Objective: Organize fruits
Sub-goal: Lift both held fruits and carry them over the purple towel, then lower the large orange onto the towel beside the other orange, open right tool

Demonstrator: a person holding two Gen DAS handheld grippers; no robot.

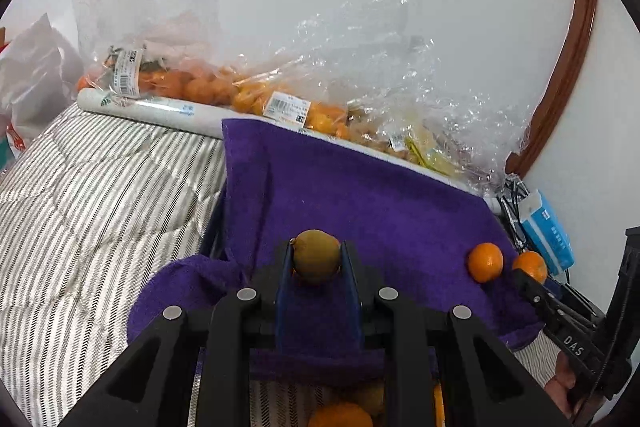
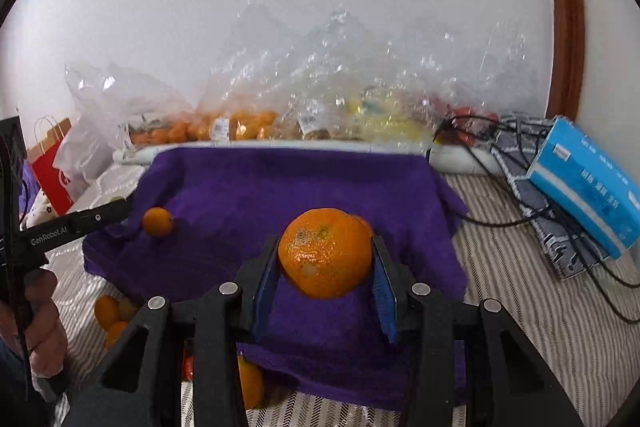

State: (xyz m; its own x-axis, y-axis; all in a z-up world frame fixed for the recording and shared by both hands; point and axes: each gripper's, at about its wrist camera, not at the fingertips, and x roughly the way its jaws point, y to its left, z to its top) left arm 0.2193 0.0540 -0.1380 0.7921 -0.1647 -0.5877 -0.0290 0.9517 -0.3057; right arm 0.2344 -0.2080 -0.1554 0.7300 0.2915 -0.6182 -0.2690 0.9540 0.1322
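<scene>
My left gripper (image 1: pixel 316 259) is shut on a small brownish-green fruit (image 1: pixel 315 255), held over a purple towel (image 1: pixel 360 195). My right gripper (image 2: pixel 326 259) is shut on a large orange mandarin (image 2: pixel 325 253) above the same purple towel (image 2: pixel 280 187). A smaller orange (image 1: pixel 485 262) lies on the towel between the two grippers, the same orange (image 2: pixel 157 221) in the right wrist view. The right gripper (image 1: pixel 532 281) enters the left wrist view at the right edge with an orange fruit (image 1: pixel 530 265) at its tip. The left gripper (image 2: pixel 120 205) reaches in from the left, a hand (image 2: pixel 40 323) on its handle.
Clear bags of oranges (image 1: pixel 192 87) and other fruit (image 2: pixel 380 115) line the wall behind a white roll (image 1: pixel 160 111). Loose oranges (image 2: pixel 108 315) lie on the striped bedding (image 1: pixel 80 207) near the towel. A blue tissue pack (image 2: pixel 588 183) and cables (image 2: pixel 520 211) sit right; a red paper bag (image 2: pixel 52 167) sits left.
</scene>
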